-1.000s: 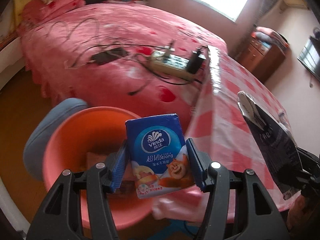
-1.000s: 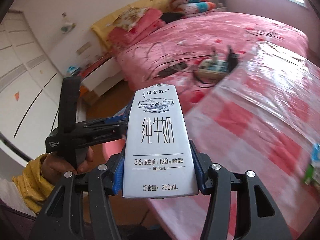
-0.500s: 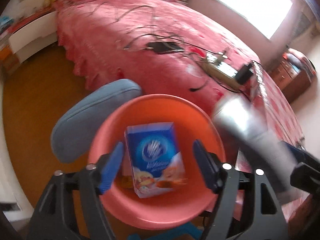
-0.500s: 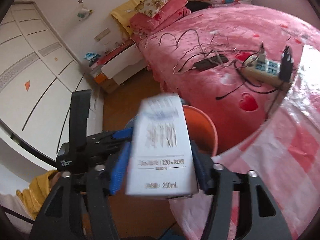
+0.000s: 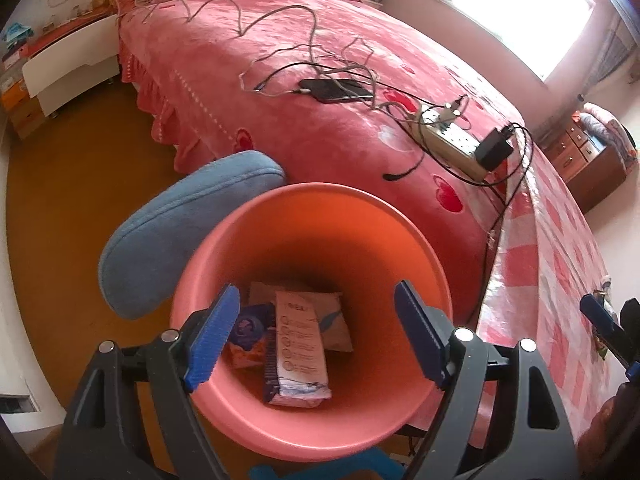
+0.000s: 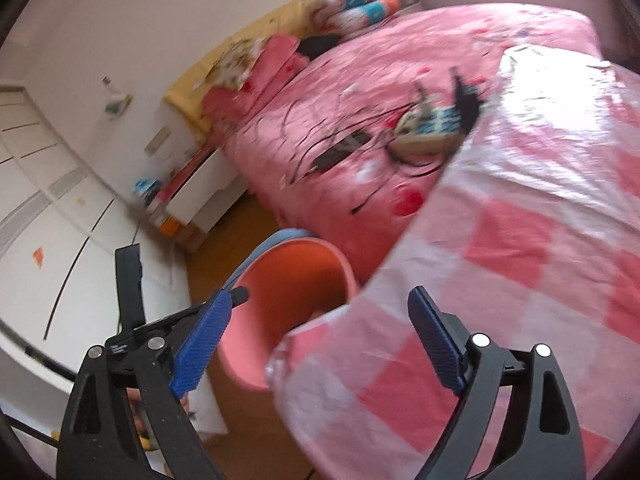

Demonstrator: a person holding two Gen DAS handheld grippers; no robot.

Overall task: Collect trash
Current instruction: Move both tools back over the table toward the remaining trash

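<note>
Trash lies at the bottom of a round salmon-pink plastic bin (image 5: 320,216): a white milk carton (image 5: 302,350) on its side with printed circles down one face, a blue-and-orange tissue pack (image 5: 248,334) half under it on the left, and a pale flat packet (image 5: 332,316) behind them against the far wall. Above the bin's mouth hangs the left gripper (image 5: 314,334), its blue ribbed pads (image 5: 212,338) spread wide with nothing between them. A blue padded stool cushion (image 5: 180,232) touches the bin's rim on the left, and both stand on the brown wooden floor (image 5: 68,200) just beside a bed with a pink heart-print blanket (image 5: 280,80). On the blanket rest a black phone (image 5: 334,90), a beige power strip (image 5: 450,142) with a black adapter (image 5: 494,148) plugged in, and a tangle of grey and black cables (image 5: 280,32). A table covered in a pink-and-white checked plastic cloth (image 6: 520,260) adjoins the bed to the right of the bin. The right wrist view, blurred, shows the right gripper (image 6: 320,342) over that table's corner, its blue pads (image 6: 436,340) likewise wide apart and empty, with the bin (image 6: 276,280) below and to the left and the left gripper's black frame (image 6: 132,300) beside it. White wardrobe doors (image 6: 48,208) line the left wall.
</note>
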